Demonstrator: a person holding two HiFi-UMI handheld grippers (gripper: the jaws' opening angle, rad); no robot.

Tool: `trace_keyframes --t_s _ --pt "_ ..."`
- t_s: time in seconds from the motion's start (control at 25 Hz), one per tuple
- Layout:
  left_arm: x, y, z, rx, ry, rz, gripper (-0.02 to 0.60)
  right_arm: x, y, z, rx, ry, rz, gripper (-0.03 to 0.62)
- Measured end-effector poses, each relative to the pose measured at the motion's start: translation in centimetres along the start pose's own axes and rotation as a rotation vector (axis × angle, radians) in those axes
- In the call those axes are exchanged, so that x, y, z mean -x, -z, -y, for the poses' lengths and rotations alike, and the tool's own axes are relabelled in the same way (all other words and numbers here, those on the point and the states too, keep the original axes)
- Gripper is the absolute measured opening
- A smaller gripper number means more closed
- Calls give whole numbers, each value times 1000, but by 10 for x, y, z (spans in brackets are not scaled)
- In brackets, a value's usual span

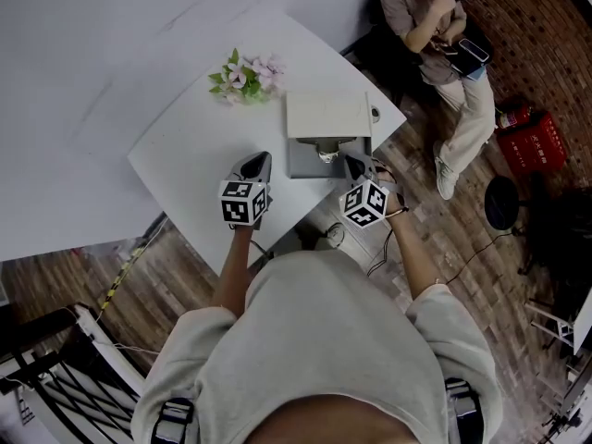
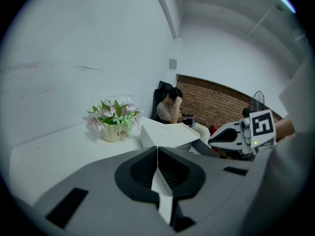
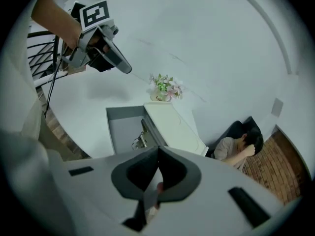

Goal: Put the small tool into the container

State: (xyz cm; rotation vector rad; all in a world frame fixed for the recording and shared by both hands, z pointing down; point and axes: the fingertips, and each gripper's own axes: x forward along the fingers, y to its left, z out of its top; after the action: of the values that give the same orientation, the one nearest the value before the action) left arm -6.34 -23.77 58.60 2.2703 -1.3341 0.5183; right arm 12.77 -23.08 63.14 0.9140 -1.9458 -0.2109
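Observation:
The container is a white box [image 1: 326,114] with a grey tray [image 1: 303,163] open at its near side, standing on the white table [image 1: 199,151]. A small metal tool [image 1: 326,154] lies in the tray against the box; it also shows in the right gripper view [image 3: 140,140]. My right gripper [image 1: 355,163] hovers just right of the tray, jaws shut, and I make out nothing held between them [image 3: 158,152]. My left gripper [image 1: 261,161] hangs over the table left of the tray, its jaws [image 2: 157,149] shut and empty.
A pot of pink flowers [image 1: 245,77] stands behind the box on the left. The table's corner [image 1: 393,117] ends just right of the box, over a wood floor. A person [image 1: 435,26] sits beyond it, near a red case [image 1: 529,141] and a black stool [image 1: 502,202].

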Motion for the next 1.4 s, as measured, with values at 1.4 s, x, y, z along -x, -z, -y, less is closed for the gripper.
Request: trace_keyframes --t_s 1.4 --pt "-12 -59 17 -88 19 80 12 118 72 108 -791 349 194 -2"
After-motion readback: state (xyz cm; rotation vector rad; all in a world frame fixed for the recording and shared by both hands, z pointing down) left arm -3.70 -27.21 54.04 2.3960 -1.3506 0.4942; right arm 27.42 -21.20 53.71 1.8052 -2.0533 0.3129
